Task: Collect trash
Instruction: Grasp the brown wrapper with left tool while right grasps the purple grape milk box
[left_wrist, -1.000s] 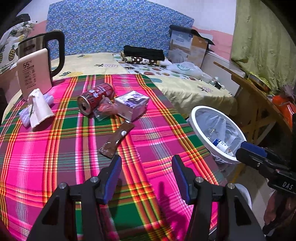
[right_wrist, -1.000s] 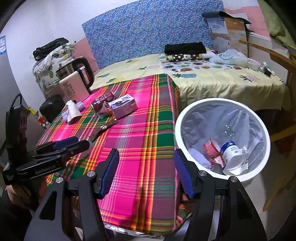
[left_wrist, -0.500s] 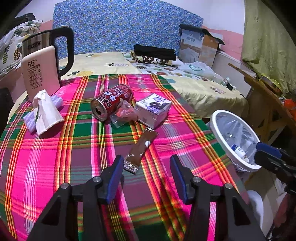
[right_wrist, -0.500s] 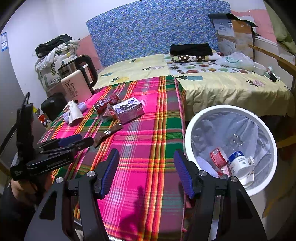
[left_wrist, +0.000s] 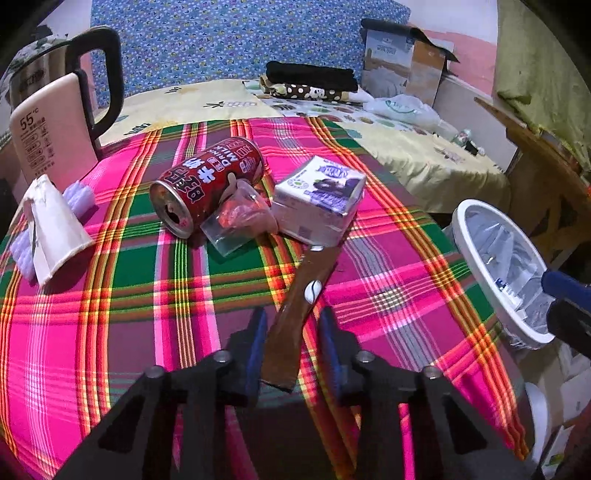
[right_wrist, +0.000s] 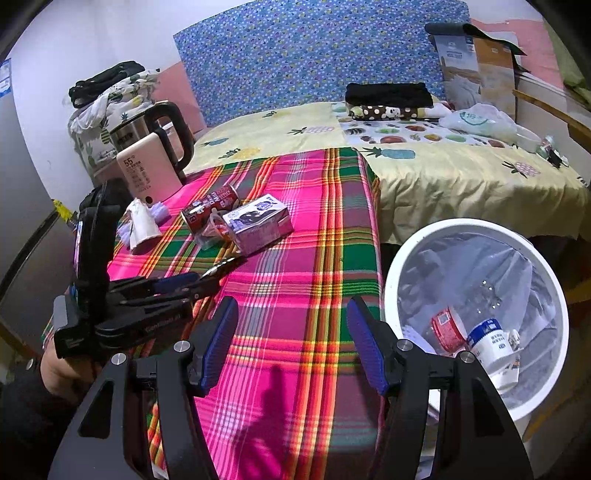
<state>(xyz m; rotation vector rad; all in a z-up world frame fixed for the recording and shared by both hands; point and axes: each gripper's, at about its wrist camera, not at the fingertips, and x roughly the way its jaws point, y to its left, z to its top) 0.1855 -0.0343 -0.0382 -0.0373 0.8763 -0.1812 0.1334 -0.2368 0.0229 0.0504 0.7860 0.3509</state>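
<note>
We see the left gripper (left_wrist: 291, 332) w/ jaws just closing, nearly together, pinching the near end of the brown wrapper (left_wrist: 301, 310) lying on the plaid tablecloth (left_wrist: 110, 295). Right gripper (right_wrist: 291, 343) is spread wide, empty, above the cloth's edge beside the white bin (right_wrist: 554, 306). Red can (left_wrist: 207, 184) and purple carton (left_wrist: 321, 199) lie beyond the wrapper.

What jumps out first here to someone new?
The loud pink-and-green plaid tablecloth fills both views. At its middle lie a red can on its side and a purple carton. The left gripper has just been closing on a brown wrapper, and a white bin stands beside the table's right edge.
</note>
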